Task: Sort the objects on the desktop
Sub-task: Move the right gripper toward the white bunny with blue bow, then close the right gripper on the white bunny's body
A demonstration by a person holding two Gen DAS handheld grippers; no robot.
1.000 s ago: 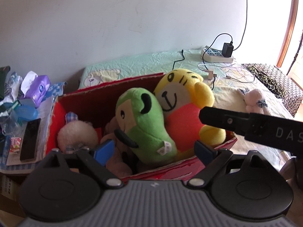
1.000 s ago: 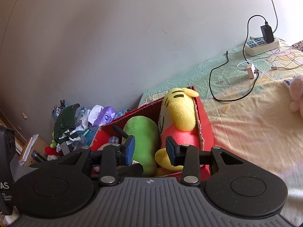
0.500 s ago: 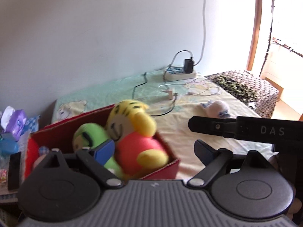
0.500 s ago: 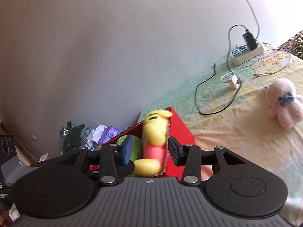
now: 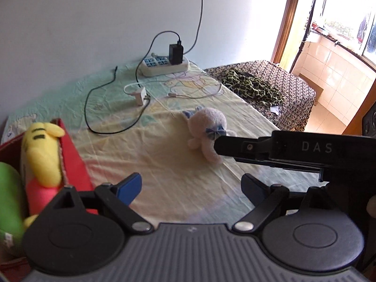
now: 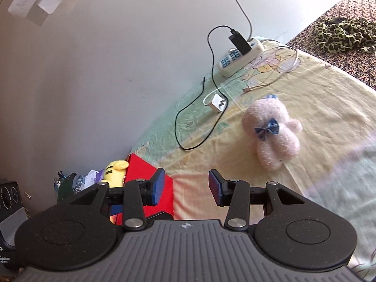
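Observation:
A small pink plush with a blue bow [image 5: 206, 129] [image 6: 272, 129] lies on the yellow sheet. My left gripper [image 5: 191, 186] is open and empty, short of the plush. My right gripper [image 6: 186, 188] is also open and empty, with the plush ahead to its right. In the left wrist view the right gripper's black body [image 5: 293, 151] reaches in from the right, its tip by the plush. At the left stands a red box [image 5: 72, 155] [image 6: 145, 171] holding a yellow plush [image 5: 42, 155] [image 6: 115, 170] and a green plush [image 5: 9, 197].
A white power strip [image 5: 164, 67] [image 6: 242, 56] with a black charger sits by the wall. A black cable [image 5: 108, 108] and a white adapter [image 5: 141, 94] [image 6: 218, 102] lie on the sheet. A patterned surface with leopard cloth [image 5: 256, 85] is on the right. Clutter [image 6: 77, 181] lies beyond the box.
Both grippers have swung right, away from the red box toward the pink plush. The box has slid to the left edge of both views. Both stay open.

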